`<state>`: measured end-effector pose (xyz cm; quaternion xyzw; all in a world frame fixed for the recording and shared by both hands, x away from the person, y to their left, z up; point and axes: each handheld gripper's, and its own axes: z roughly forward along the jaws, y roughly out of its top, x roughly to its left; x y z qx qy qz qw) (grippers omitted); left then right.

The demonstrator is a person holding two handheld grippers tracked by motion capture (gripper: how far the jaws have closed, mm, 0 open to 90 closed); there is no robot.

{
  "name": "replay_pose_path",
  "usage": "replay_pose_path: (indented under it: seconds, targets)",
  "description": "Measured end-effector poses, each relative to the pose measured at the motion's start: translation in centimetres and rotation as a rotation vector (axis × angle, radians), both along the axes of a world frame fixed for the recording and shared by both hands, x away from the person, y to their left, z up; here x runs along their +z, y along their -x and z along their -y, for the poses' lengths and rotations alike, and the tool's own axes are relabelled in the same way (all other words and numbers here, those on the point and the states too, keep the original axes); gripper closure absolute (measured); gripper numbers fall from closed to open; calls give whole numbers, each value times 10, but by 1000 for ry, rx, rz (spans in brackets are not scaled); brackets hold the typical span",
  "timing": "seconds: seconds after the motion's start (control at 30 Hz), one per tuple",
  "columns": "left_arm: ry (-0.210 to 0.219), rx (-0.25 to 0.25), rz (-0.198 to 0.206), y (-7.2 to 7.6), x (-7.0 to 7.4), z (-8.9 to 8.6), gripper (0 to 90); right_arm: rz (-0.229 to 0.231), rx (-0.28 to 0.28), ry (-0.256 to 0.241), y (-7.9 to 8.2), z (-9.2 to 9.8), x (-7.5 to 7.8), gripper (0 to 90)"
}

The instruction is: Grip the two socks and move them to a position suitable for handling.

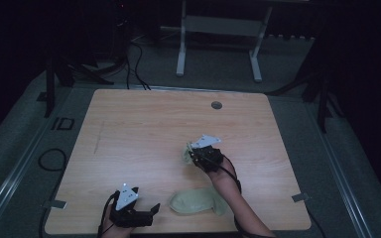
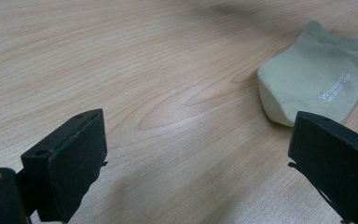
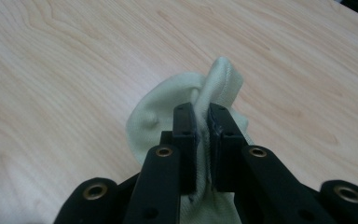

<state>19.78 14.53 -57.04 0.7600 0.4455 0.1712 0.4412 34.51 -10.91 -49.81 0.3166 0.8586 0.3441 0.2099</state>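
Two pale green socks in play. Right gripper [image 3: 204, 128] has its jaws closed down on a fold of the held sock [image 3: 168, 107]; the fabric is bunched between the pads and the rest drapes forward onto the table [image 3: 74, 56]. In the high view that right gripper [image 1: 198, 154] sits mid-table, right of centre, with the held sock [image 1: 186, 153] hanging at its front-left.

Left gripper [image 2: 196, 154] is spread wide with nothing between the jaws, low over the table near the front edge. The second sock [image 2: 307, 79] lies flat just ahead of it and off to its right jaw side, with small white printed lettering facing up. High view: left gripper [image 1: 151, 210] is just beside that second sock [image 1: 196, 202], not touching.

Handling, my read:
- Light, limp knit. No stiffness, so it sags and folds wherever it isn't supported.
- Not fragile or slippery; the pads should hold on cloth with modest squeeze.
- A flat sock gives no edge to bite. Best bet is to pinch a raised fold or the cuff hem, where the fabric is doubled.
- One-point grip means the rest dangles and swings; use both grippers at opposite ends if it needs to be laid straight.
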Motion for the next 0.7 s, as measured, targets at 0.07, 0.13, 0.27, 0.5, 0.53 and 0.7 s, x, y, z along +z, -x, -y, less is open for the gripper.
replay_pose_path:
  seconds: [0.07,0.13,0.27,0.5,0.53,0.7]
  targets:
    - [-2,0,2,0,0,0,46,5,-10,-10,8,6,0,828]
    - [-2,-1,1,0,0,1,46,10,-3,-17,16,9,-2,828]
    - [-12,-5,-3,-1,-1,2,46,17,-2,-1,25,11,-10,827]
    - [-22,-13,-3,-1,-1,4,46,-64,-10,30,28,8,-45,824]
    - [-20,-13,-3,-1,0,5,46,-76,-8,36,28,7,-48,822]
    - [-23,-18,4,-1,1,6,46,-87,-13,54,27,4,-58,807]
